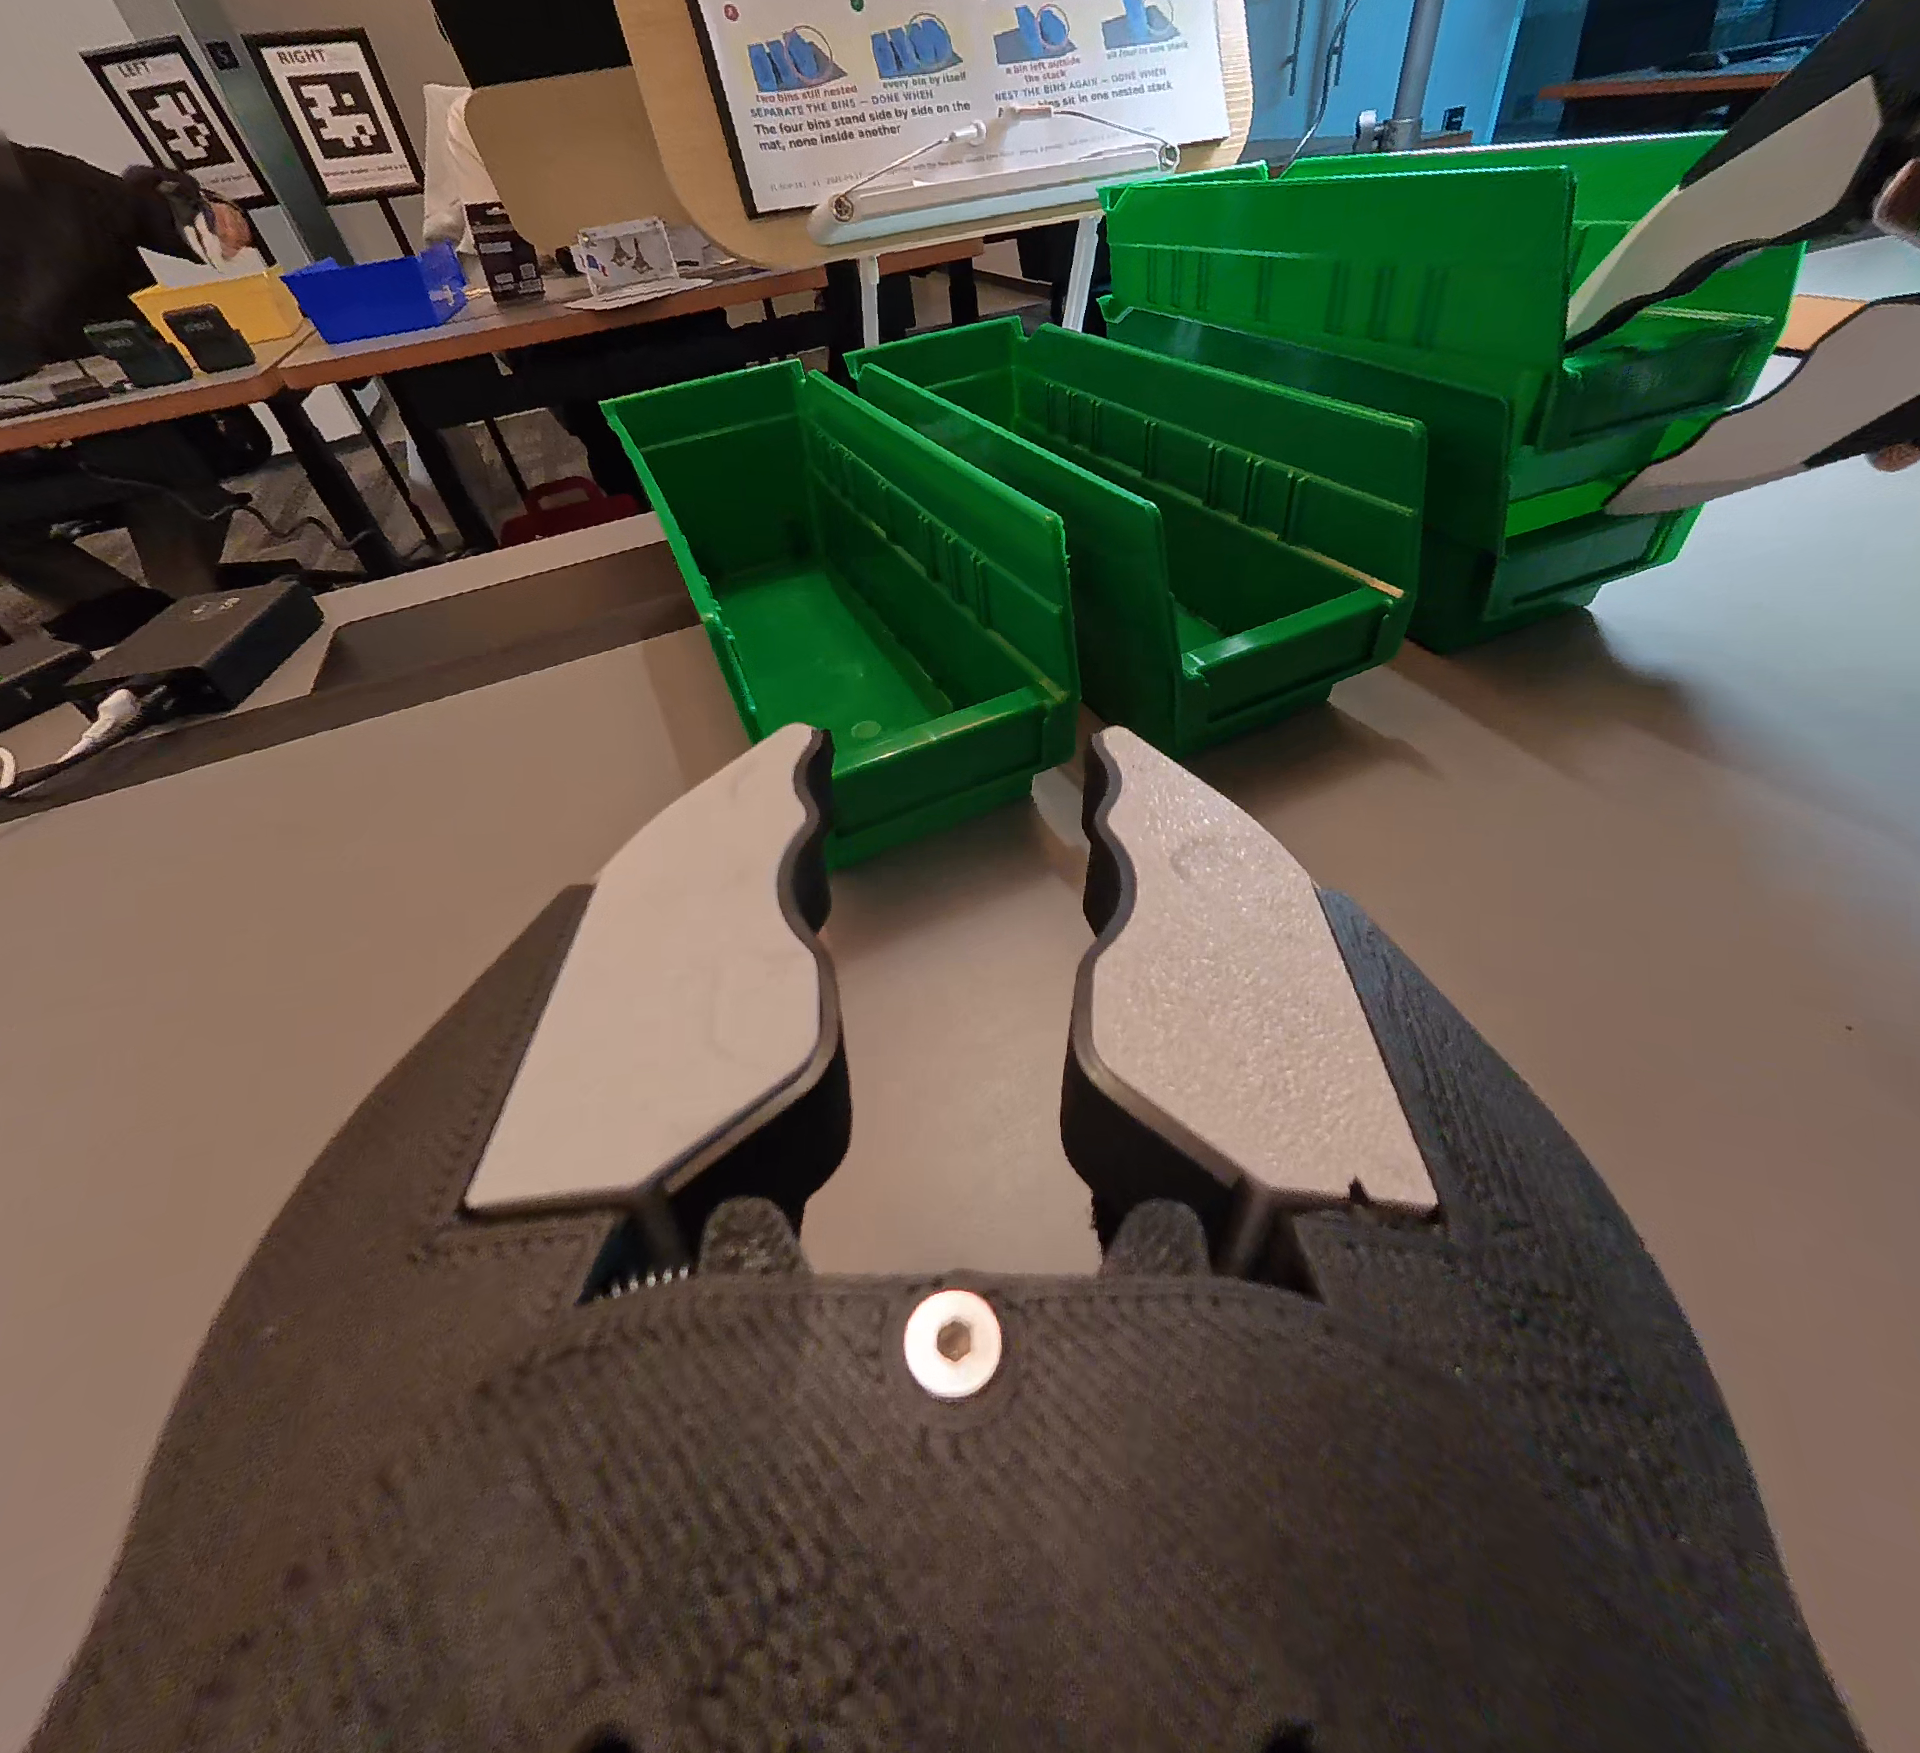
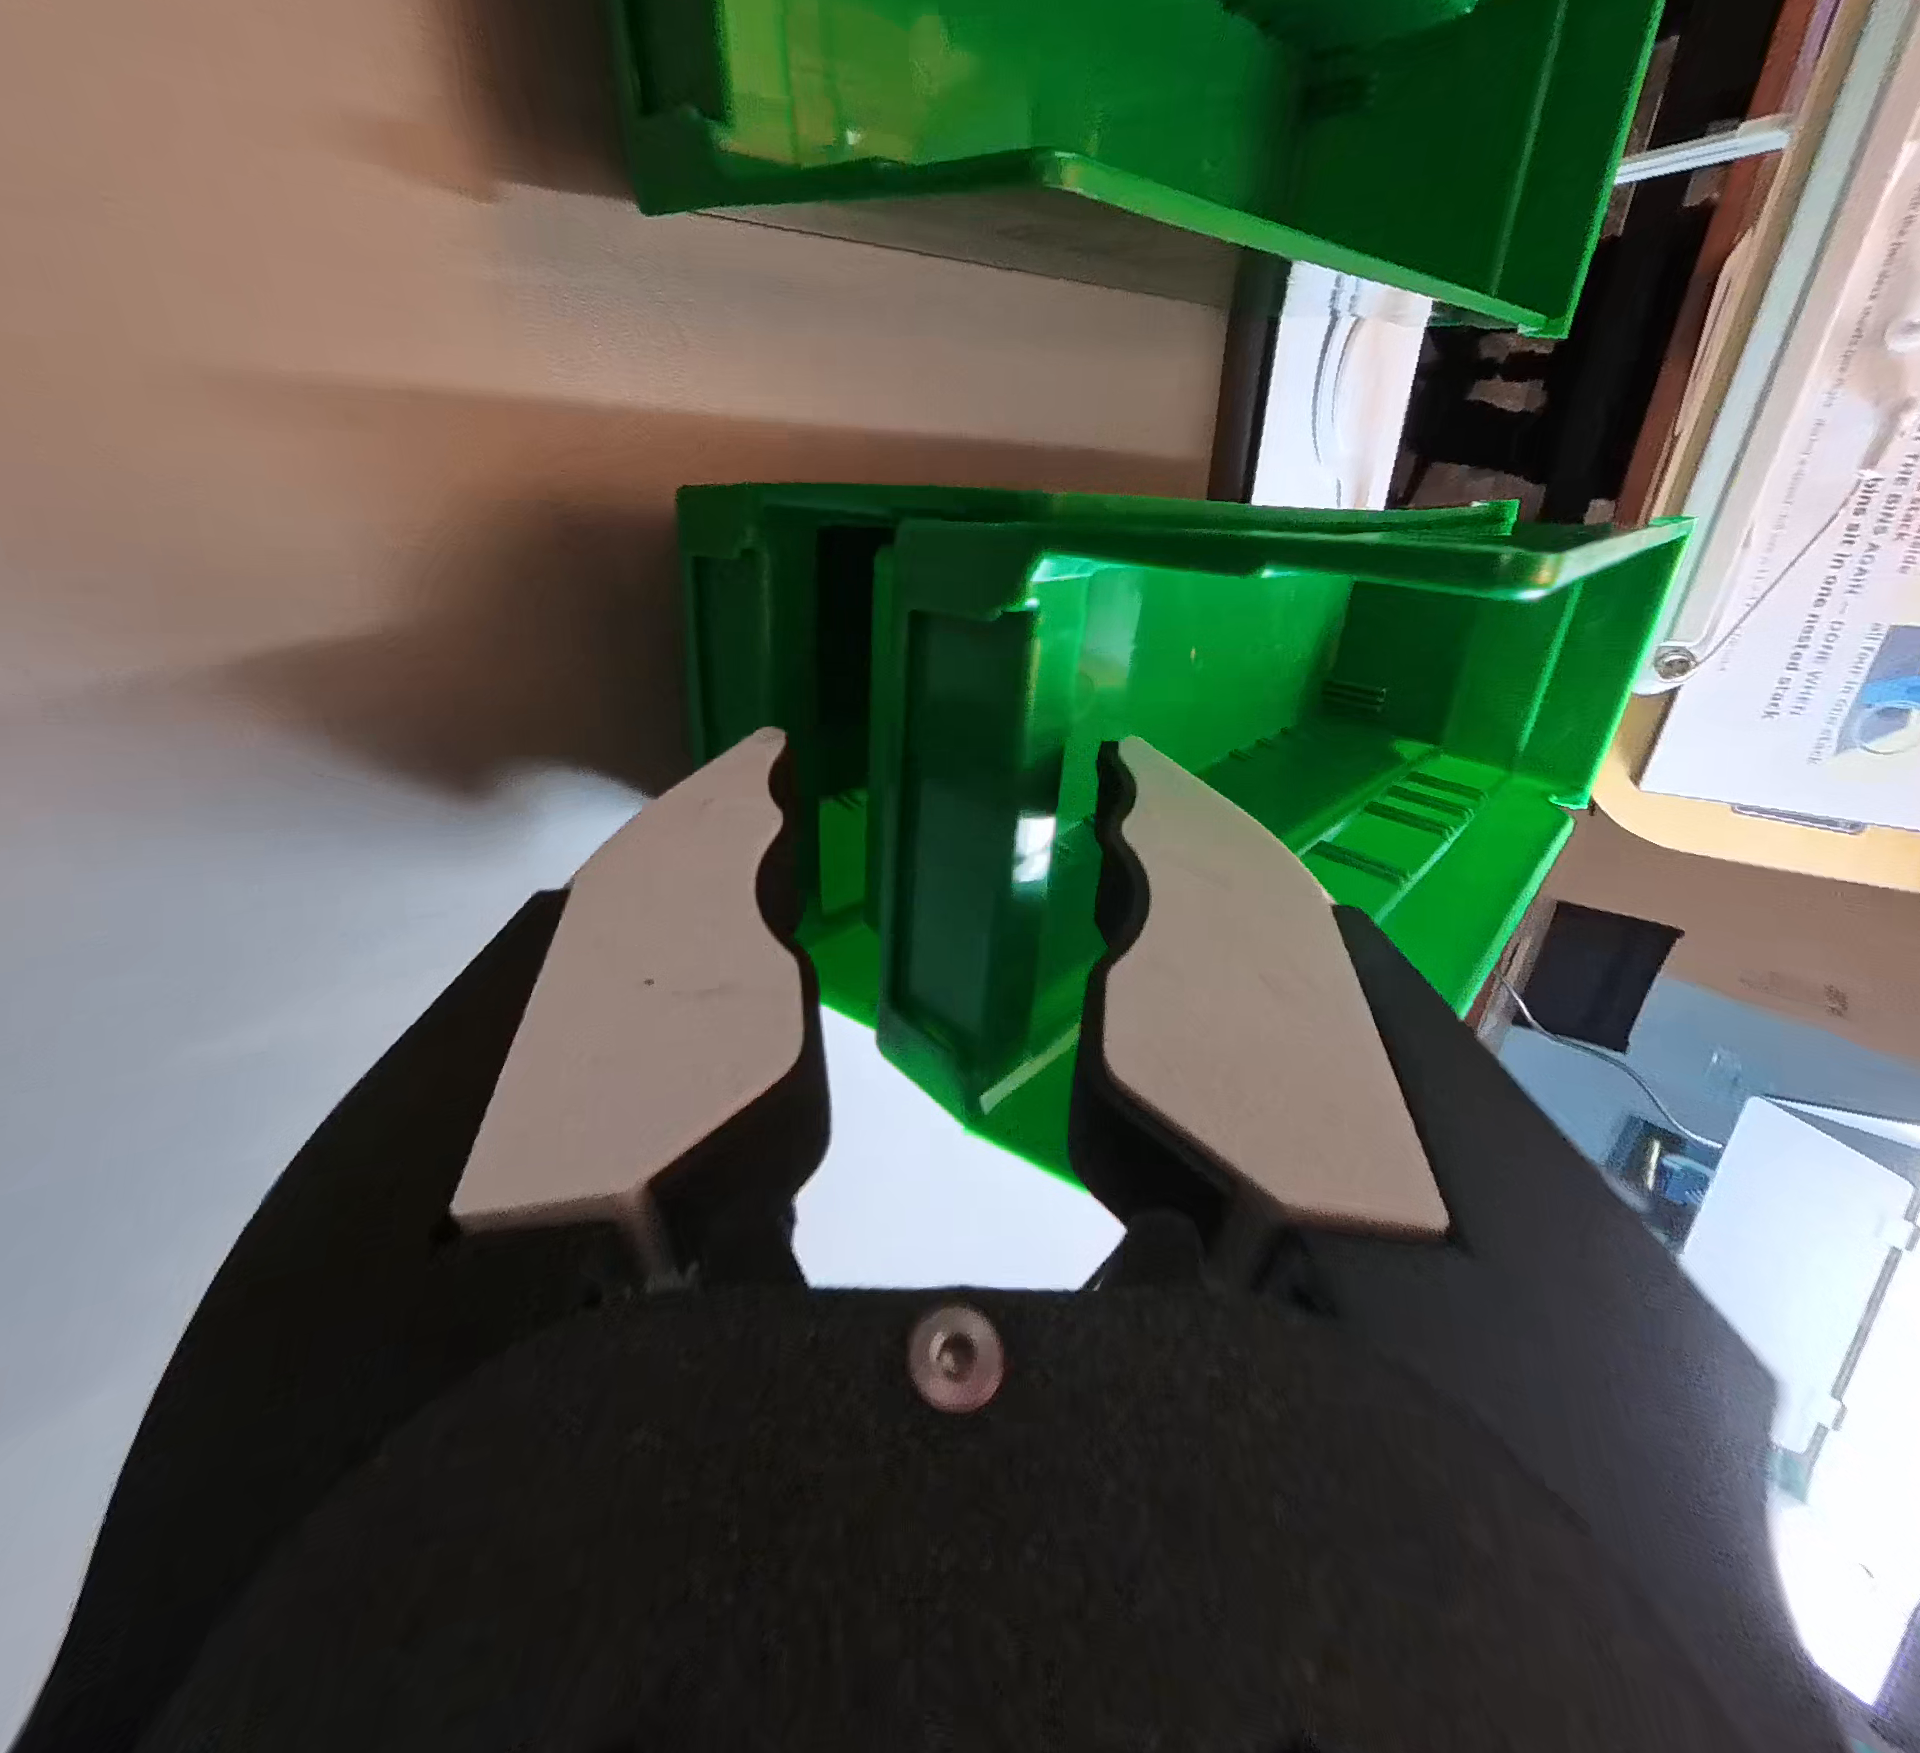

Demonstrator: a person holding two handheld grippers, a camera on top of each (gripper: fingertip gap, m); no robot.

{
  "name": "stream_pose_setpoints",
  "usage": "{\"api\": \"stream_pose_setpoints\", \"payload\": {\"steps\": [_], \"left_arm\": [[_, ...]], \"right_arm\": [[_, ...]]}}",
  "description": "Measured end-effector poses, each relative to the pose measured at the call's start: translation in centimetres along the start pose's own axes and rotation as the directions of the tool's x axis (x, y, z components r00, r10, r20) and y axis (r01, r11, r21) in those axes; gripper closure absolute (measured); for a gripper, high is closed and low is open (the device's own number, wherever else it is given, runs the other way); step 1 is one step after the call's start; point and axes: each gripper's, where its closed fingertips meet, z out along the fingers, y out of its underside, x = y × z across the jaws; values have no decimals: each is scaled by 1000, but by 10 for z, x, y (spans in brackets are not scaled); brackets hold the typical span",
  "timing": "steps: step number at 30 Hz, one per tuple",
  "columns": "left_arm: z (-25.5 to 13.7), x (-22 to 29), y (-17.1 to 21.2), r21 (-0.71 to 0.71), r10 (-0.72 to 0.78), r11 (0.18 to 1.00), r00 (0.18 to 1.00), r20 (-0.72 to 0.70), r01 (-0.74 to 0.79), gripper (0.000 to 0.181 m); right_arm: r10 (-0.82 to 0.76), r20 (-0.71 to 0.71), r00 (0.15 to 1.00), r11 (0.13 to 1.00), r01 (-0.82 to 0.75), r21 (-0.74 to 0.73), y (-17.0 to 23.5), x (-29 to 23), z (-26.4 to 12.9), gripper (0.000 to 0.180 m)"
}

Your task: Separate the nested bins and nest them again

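Two single green bins (image 1: pixel 831 654) (image 1: pixel 1195 498) stand side by side on the grey table (image 1: pixel 312 924). To their right stands a stack of two nested green bins (image 1: pixel 1351 301), the upper one raised and tilted in the lower one (image 1: pixel 1538 581). My left gripper (image 1: pixel 956 768) is open and empty, low over the table just in front of the leftmost bin. My right gripper (image 1: pixel 1600 415) is open, its fingers either side of the upper bin's front wall (image 2: pixel 966 872). The right wrist view is turned sideways and blurred. It shows the lower bin (image 2: pixel 727 643) behind and another bin (image 2: pixel 935 41) above.
An instruction board (image 1: pixel 935 20) on a stand rises behind the bins. The table's left edge (image 1: pixel 468 623) drops off to black devices and cables (image 1: pixel 208 633). A far table holds a blue bin (image 1: pixel 379 295) and a yellow bin (image 1: pixel 223 306), with a person (image 1: pixel 62 249) beside it. Spacing between my two grippers at the tips: around 30 centimetres.
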Motion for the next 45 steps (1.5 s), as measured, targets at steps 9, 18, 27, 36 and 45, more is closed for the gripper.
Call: {"api": "stream_pose_setpoints", "payload": {"steps": [9,18,27,36,45], "left_arm": [[-1,0,-2,9,-5,1000,1000,-5,5,135],[-1,1,-2,6,2,1000,1000,-6,-2,135],[2,3,3,-13,3,1000,1000,-15,-3,135],[3,5,5,-24,8,1000,1000,-25,-9,135],[1,4,2,-14,0,1000,999,-34,0,135]], "right_arm": [[-14,82,997,1000,13,4,3,-15,7,149],[92,48,995,980,-99,171,-19,-10,-38,140],[324,80,943,811,-320,490,-61,-41,-87,135],[295,-11,955,856,-259,447,-119,-65,-37,130],[204,-56,977,954,-186,235,-151,-36,32,127]]}}
